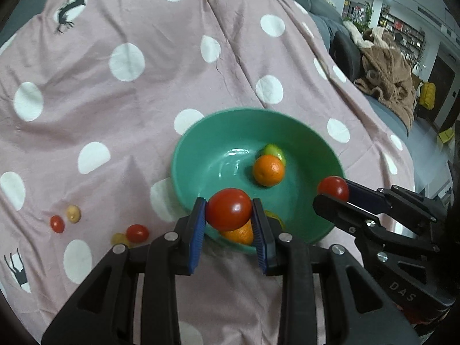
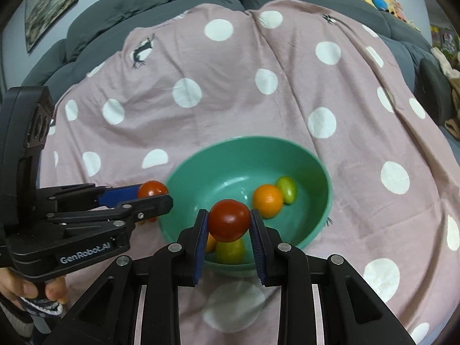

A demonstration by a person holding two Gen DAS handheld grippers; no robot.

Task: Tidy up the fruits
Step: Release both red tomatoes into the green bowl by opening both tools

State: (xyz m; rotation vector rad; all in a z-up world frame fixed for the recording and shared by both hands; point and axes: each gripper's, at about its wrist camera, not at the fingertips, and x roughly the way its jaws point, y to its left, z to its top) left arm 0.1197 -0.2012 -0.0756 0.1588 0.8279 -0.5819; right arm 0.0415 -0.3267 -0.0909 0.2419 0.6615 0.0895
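We carry two fruits at once. Left gripper (image 1: 229, 214) jaws clenched on red tomato (image 1: 228, 212), near bowl (image 1: 201, 138) rim. Right gripper (image 2: 229, 220) jaws clenched on second tomato (image 2: 228, 220), above bowl interior, orange (image 2: 267, 200) beyond jaws. We judge release next.

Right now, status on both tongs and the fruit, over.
Left tongs shut on a red tomato. Right tongs shut on another red tomato. Both above the green bowl. Nothing blocking.
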